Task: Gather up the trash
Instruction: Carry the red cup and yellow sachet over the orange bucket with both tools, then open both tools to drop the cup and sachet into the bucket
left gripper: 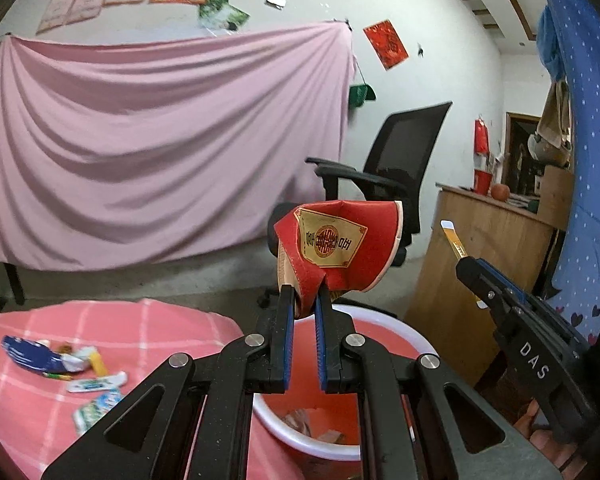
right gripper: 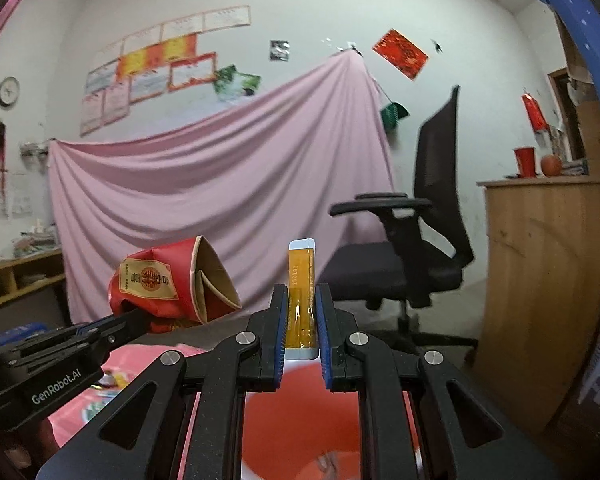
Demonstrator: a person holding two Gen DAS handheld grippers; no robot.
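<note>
My left gripper (left gripper: 305,292) is shut on a crushed red paper cup (left gripper: 336,246) with a gold label, held above a red basin with a white rim (left gripper: 384,320). The cup also shows in the right wrist view (right gripper: 172,284). My right gripper (right gripper: 302,292) is shut on a thin orange sachet (right gripper: 301,300) that stands upright between the fingers, above the same basin (right gripper: 300,400). The sachet also shows in the left wrist view (left gripper: 454,244) at the right. Some scraps lie inside the basin (left gripper: 300,420).
A table with a pink checked cloth (left gripper: 120,320) lies left of the basin, with several wrappers (left gripper: 60,360) on it. A black office chair (left gripper: 392,168) stands behind. A wooden cabinet (left gripper: 480,260) is at the right. A pink sheet (left gripper: 160,140) hangs on the wall.
</note>
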